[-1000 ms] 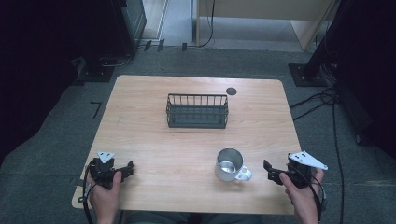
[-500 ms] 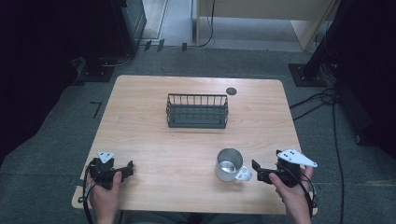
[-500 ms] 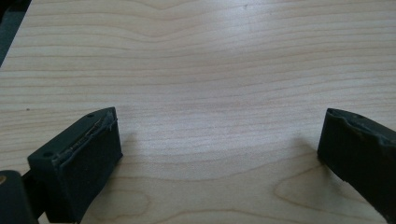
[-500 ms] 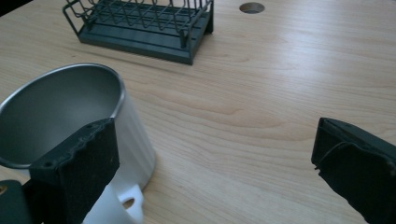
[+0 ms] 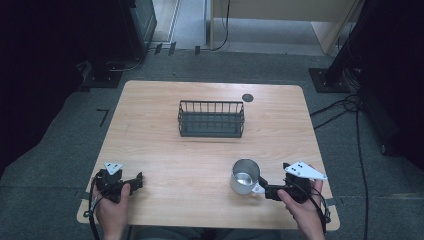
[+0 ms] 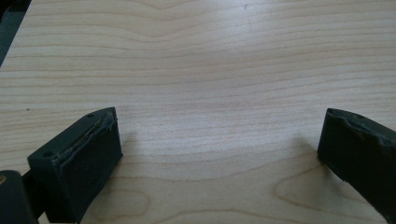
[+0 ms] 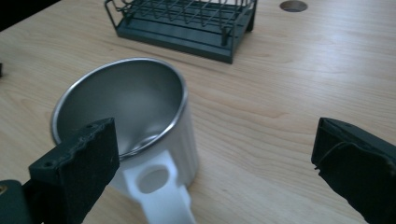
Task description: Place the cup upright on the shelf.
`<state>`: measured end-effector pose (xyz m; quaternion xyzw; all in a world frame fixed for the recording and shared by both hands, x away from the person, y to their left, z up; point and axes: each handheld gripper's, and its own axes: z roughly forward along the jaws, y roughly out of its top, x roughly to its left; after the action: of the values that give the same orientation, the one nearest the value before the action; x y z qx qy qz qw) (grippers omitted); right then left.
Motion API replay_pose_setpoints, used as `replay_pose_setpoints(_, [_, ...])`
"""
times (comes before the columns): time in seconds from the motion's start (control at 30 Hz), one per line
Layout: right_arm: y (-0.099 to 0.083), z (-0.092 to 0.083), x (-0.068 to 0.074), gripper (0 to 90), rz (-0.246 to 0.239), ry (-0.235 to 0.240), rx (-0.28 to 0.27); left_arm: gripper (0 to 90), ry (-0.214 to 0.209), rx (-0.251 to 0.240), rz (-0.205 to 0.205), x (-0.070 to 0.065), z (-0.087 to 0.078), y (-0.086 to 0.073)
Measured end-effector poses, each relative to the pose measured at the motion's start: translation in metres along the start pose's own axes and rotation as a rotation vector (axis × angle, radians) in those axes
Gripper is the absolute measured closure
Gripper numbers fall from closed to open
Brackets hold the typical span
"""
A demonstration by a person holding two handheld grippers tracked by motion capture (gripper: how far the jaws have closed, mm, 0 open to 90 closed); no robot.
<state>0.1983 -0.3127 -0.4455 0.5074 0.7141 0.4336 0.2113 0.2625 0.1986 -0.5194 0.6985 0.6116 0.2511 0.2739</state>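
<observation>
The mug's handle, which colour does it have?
White; the mug itself is bare steel. The handle shows best in the right gripper view.

Obstacle, near right of the table [image 5: 150, 100]: steel mug [image 5: 244, 176], upright, open mouth up, white handle [image 7: 161, 191] pointing at my right gripper [image 5: 264, 187]. My jaws are spread wide; the handle sits between them in the right gripper view, nearer one jaw, with bare wood beside the other.

Obstacle, middle toward the far edge: wire basket [image 5: 211, 119], well apart from the mug, open wood between them.

Free: the near left corner and left edge. My left gripper [image 5: 136, 180], jaws parted, has bare wood ahead.

Far right corner: small round hole [image 5: 247, 98], flush.
</observation>
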Motion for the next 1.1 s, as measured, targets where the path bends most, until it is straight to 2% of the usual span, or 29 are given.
replay_pose_setpoints(0.1, [-0.002, 0.001, 0.005, 0.5, -0.01, 0.028, 0.004, 0.0, 0.0, 0.0, 0.0, 0.0, 0.0, 0.0])
replay_pose_setpoints(0.37, [-0.013, 0.009, 0.014, 1.2, -0.04, 0.063, 0.038, 0.0, 0.0, 0.0, 0.0, 0.0, 0.0, 0.0])
replay_pose_setpoints(0.5, [-0.019, 0.008, 0.016, 7.7, -0.064, 0.084, 0.049, 0.0, 0.0, 0.0, 0.0, 0.0, 0.0, 0.0])
replay_pose_setpoints(0.6, [-0.026, 0.008, 0.014, 12.7, -0.076, 0.043, 0.064, 0.0, 0.0, 0.0, 0.0, 0.0, 0.0, 0.0])
replay_pose_setpoints(0.7, [-0.032, 0.007, 0.009, 20.0, -0.063, 0.042, 0.069, 0.0, 0.0, 0.0, 0.0, 0.0, 0.0, 0.0])
replay_pose_setpoints(0.9, [-0.036, 0.007, 0.004, 30.9, -0.071, 0.001, 0.059, 0.0, 0.0, 0.0, -0.001, 0.0, 0.0, 0.0])
replay_pose_setpoints(1.0, [-0.037, 0.007, 0.005, 44.0, -0.077, -0.039, 0.037, 0.0, 0.0, 0.0, 0.0, 0.0, 0.0, 0.0])
replay_pose_setpoints(1.03, [-0.038, 0.007, 0.004, 52.2, -0.07, -0.054, 0.023, 0.0, 0.0, 0.0, 0.0, 0.0, 0.0, 0.0])
replay_pose_setpoints(1.1, [-0.039, 0.009, 0.004, 59.4, -0.055, -0.081, 0.003, 0.0, 0.0, 0.0, 0.0, 0.0, 0.0, 0.0])
